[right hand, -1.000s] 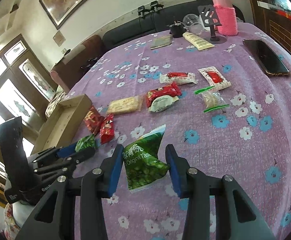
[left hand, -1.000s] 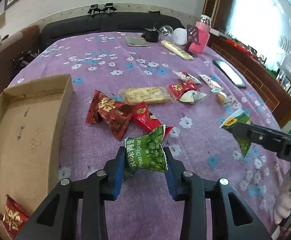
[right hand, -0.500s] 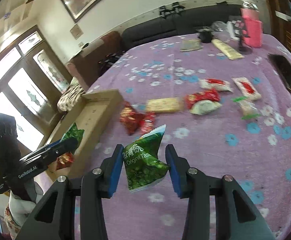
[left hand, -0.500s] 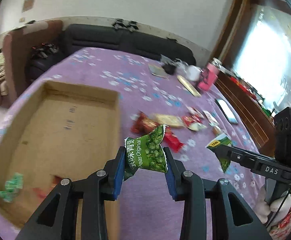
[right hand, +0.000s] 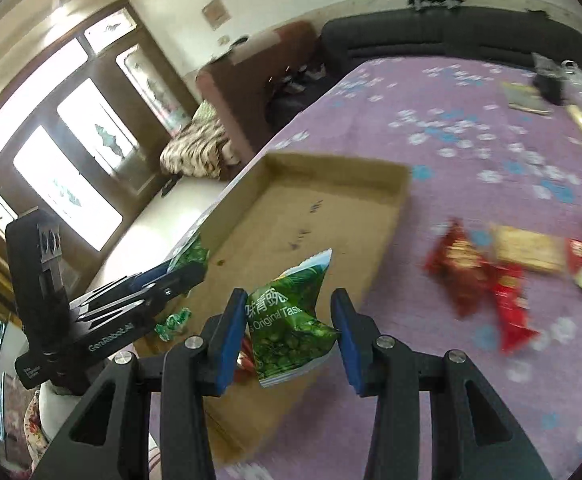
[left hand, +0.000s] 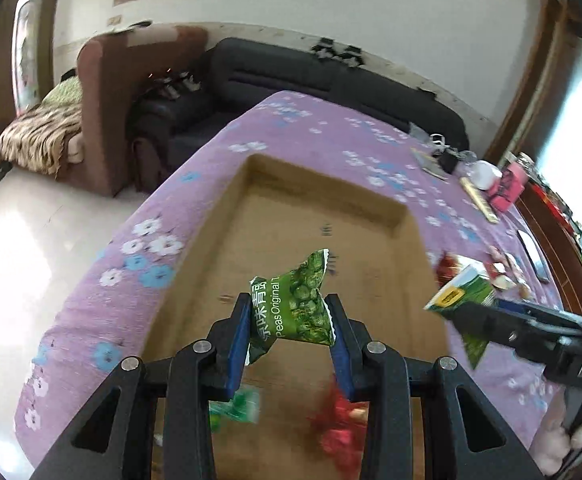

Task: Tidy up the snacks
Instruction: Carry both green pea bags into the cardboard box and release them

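My left gripper is shut on a green pea packet and holds it above the open cardboard box. My right gripper is shut on a second green pea packet above the box's near right wall. The right gripper with its packet shows at the right of the left wrist view. The left gripper shows at the left of the right wrist view. A small green packet and a red packet lie in the box.
Red snack packets and a yellow biscuit pack lie on the purple flowered cloth right of the box. A pink bottle, a phone and small items stand at the far end. Sofas border the table.
Both grippers have swung left from the snack pile to over the cardboard box, each still holding its green pea packet.
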Action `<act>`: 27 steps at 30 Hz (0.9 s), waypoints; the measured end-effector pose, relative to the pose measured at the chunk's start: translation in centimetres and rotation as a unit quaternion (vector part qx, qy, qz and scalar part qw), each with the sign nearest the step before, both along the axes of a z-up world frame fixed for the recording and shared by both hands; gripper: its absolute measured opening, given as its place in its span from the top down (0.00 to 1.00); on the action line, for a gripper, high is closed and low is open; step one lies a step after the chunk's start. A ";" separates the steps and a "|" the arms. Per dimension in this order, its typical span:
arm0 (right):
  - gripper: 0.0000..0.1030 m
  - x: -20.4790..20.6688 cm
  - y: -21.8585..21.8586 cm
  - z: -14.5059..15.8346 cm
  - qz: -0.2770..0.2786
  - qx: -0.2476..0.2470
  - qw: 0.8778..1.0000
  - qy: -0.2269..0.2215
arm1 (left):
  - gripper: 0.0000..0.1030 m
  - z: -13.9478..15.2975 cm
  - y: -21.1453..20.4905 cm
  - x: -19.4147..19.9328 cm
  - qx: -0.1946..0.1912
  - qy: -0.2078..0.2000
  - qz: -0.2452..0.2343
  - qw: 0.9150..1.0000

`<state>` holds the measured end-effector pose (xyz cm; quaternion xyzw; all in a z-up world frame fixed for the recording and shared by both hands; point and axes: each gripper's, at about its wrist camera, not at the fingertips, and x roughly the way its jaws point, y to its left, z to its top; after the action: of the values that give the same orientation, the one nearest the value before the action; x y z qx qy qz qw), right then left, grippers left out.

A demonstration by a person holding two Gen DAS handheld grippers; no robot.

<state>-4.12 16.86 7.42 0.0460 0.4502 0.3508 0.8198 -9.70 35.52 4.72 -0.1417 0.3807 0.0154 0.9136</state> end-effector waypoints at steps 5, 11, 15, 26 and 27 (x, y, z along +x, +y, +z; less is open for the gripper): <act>0.59 0.6 3.8 -2.0 0.017 -0.027 0.999 0.017 | 0.63 -1.2 1.6 0.6 -0.013 0.014 0.013 1.000; 0.57 0.6 5.7 -3.3 0.023 -0.042 0.999 0.021 | 0.57 -1.6 2.7 0.6 -0.037 0.013 0.019 0.999; 0.54 0.9 5.2 -3.1 0.013 -0.027 0.999 0.026 | 0.39 -1.2 3.5 -0.1 -0.061 -0.001 0.034 0.998; 0.52 1.8 -5.1 1.1 -0.066 0.019 0.998 -0.007 | 0.21 1.8 2.7 -2.1 -0.183 -0.063 0.015 0.981; 0.52 2.2 -6.2 1.2 -0.077 0.019 0.997 -0.008 | 0.21 2.1 2.3 -2.2 -0.188 -0.067 0.007 0.980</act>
<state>-1.89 10.66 8.59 0.0933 0.4316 0.2960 0.8470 -11.89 37.79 6.86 -0.3144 0.3133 -0.0592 0.8942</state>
